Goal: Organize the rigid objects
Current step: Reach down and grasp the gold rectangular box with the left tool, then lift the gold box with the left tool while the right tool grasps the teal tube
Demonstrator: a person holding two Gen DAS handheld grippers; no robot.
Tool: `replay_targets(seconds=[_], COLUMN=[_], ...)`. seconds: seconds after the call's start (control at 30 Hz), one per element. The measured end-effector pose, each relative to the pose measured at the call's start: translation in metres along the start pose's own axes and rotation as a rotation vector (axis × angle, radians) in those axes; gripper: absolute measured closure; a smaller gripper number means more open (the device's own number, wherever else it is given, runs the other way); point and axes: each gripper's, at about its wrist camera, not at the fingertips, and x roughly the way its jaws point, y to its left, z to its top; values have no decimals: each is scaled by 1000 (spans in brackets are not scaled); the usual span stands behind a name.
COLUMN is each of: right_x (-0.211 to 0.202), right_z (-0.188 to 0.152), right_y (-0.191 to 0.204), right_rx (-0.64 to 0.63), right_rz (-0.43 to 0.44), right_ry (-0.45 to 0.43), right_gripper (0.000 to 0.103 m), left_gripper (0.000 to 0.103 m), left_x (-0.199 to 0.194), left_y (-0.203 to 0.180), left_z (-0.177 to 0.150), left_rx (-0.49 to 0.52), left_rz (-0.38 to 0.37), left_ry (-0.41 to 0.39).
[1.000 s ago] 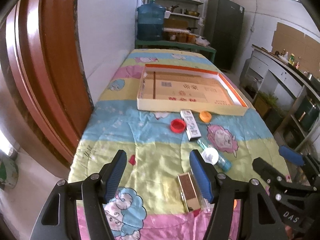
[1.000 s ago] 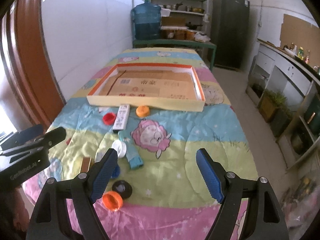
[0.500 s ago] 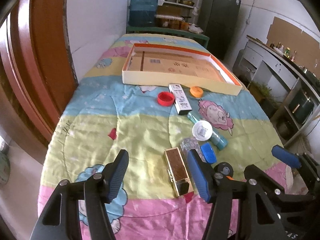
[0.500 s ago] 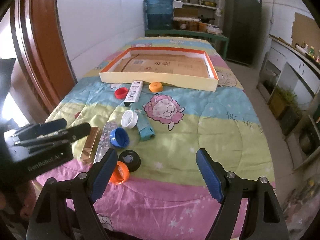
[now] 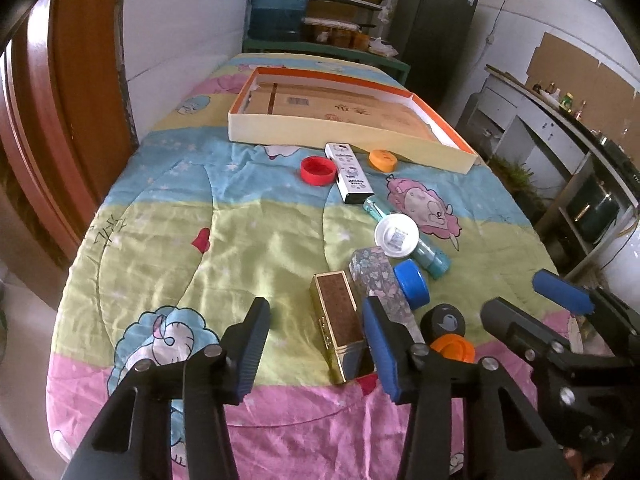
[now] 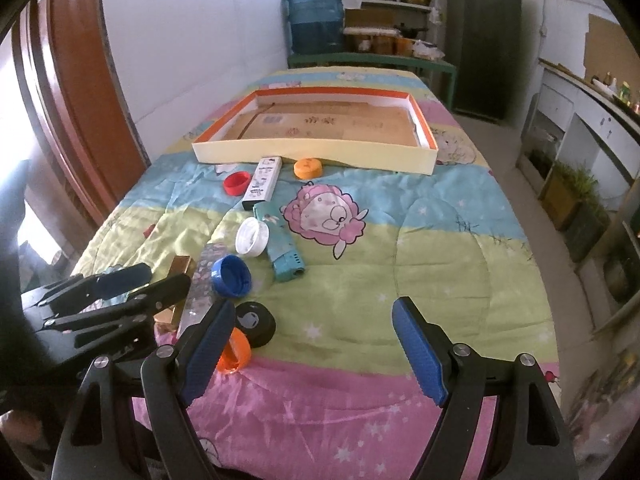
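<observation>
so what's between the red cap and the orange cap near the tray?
The white Hello Kitty box lies between the red cap and the orange cap; both wrist views show it.

gold box [image 5: 338, 322] lying flat, long | well before tray [image 5: 348, 130] | caps, boxes scattered between

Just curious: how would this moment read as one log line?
left tool: closing around gold box, not gripping | right tool: open, empty

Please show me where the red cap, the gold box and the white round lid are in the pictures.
red cap [image 5: 317, 171]: left wrist view, its open inside.
gold box [image 5: 339, 317]: left wrist view, its brown top face.
white round lid [image 5: 396, 235]: left wrist view, its labelled centre.
</observation>
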Motion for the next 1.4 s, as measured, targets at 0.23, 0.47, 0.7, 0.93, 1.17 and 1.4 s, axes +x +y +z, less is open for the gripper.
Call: replay_targets(seconds=[0.23,0.47,0.7,0.93,1.17,1.4], right_x=[17,36,56,77,88,97], right_z=[3,8,22,39,53,61], right_y=[-1,3,8,11,28,36], right_rx=[-21,-108,-189,-239,-384,-413], right_rz=[3,-8,6,108,169,231], right_ry=[30,52,61,108,134,150], right_gripper=[21,23,51,57,57,64], left_gripper=[68,83,84,84,84,84], left_x=[4,9,14,21,26,28], left_y=[-3,8,10,13,15,16], left_z=[-4,3,10,20,27,28], left_rx=[26,-4,5,-1,-4,-8], left_rz=[-11,-20,-29,-40,-48,-50], left_ry=[24,16,13,17,22,23])
